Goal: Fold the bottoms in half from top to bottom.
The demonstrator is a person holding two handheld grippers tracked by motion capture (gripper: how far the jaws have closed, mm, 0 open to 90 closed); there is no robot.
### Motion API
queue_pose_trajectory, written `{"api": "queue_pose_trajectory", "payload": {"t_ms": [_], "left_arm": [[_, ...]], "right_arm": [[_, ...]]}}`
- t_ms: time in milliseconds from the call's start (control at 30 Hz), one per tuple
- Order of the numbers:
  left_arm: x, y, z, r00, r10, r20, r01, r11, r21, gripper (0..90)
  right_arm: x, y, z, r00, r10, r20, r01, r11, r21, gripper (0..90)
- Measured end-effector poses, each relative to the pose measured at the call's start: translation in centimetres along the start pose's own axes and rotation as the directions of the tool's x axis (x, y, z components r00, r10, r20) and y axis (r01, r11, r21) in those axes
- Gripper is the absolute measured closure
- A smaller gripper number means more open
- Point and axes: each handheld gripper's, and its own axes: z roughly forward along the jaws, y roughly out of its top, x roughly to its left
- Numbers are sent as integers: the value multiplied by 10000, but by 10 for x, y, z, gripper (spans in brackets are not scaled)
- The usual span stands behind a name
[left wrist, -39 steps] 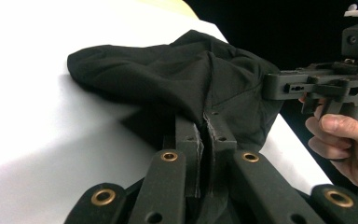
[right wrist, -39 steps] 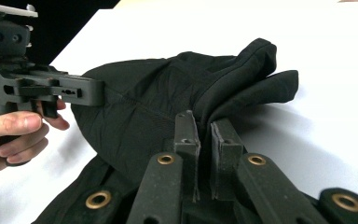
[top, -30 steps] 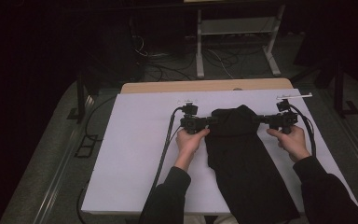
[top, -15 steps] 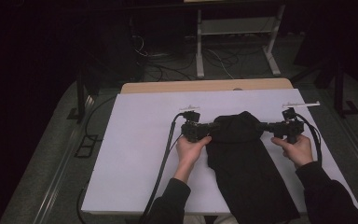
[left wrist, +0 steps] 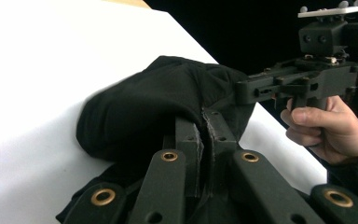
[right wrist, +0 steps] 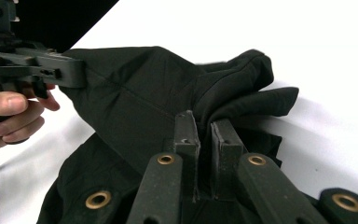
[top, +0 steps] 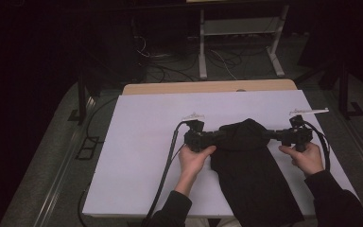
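Hand-held grippers (top: 220, 137) (top: 270, 135) pinch black cloth (top: 250, 175) at opposite edges.
Soft, light and floppy; edge grips suit it on the desk (top: 142, 156).

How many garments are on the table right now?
1: a black garment on the white table, its far end pinched between the left gripper and right gripper. Folds could hide more.

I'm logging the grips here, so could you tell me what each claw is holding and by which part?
Both hold the black garment: the left claw is shut on its left edge, the right claw on its right edge, lifting the far end off the white table.
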Motion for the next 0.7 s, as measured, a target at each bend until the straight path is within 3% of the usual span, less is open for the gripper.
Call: {"api": "queue_pose_trajectory", "payload": {"t_ms": [267,467,700], "left_arm": [[-19,-12,-7,9995,69,297,-66,9999,-93,850],[-30,-23,-10,9996,209,198,-210,9998,14,850],[-34,-40,-15,9994,36,352,-38,10000,40,850]], "right_arm": [[3,-11,-12,9999,-111,-30,111,9999,72,822],[9,-23,-17,9996,-279,-22,280,9991,326,822],[16,-31,-20,9996,-284,-74,288,9981,537,821]]}}
